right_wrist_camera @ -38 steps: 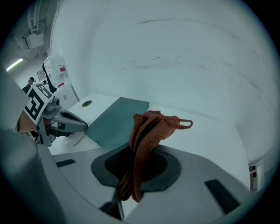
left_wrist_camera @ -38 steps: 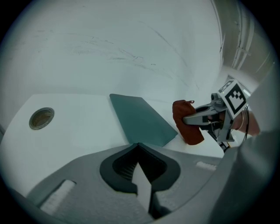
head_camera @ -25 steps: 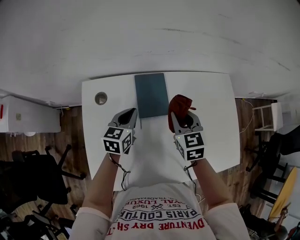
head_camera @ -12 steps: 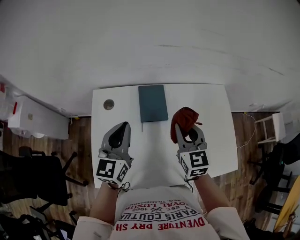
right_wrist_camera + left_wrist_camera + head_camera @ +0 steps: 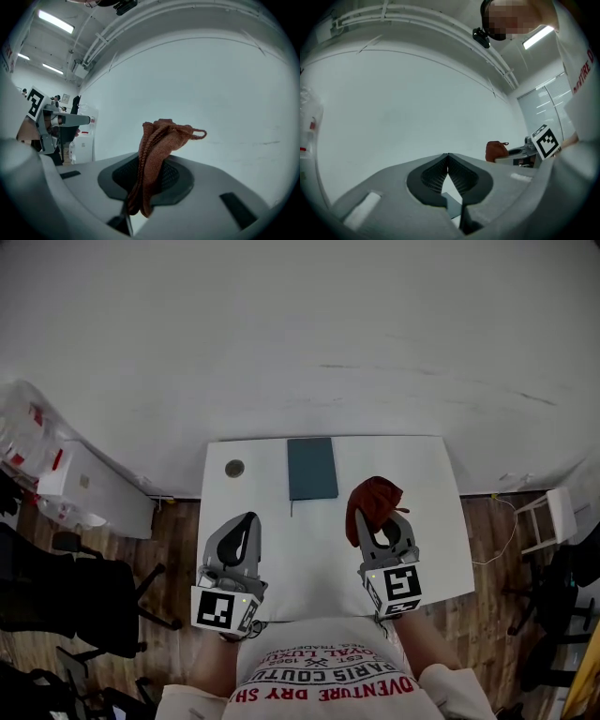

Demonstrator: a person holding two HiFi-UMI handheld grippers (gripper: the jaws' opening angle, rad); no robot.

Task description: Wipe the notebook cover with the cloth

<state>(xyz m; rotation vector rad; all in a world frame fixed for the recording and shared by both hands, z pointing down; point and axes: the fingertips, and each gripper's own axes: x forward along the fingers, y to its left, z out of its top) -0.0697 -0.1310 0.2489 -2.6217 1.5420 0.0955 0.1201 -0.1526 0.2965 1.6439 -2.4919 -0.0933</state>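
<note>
Rust cloth [image 5: 161, 136], apparently knitted close-up, fills right claw [image 5: 144, 174].

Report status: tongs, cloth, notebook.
Left tongs shut, empty. Right tongs shut on cloth, short of the notebook. Notebook flat at far edge of table, nothing on it. Path clear.

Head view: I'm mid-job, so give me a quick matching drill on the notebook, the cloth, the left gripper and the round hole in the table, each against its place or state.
Things:
1. notebook
2. cloth
3. left gripper
4. round hole

Places or states:
A. clamped in the right gripper
B. jaws together, nothing between them
C. flat at the middle of the far edge of the table
D. near the table's far left corner

Pairs: 1-C, 2-A, 3-B, 4-D
</note>
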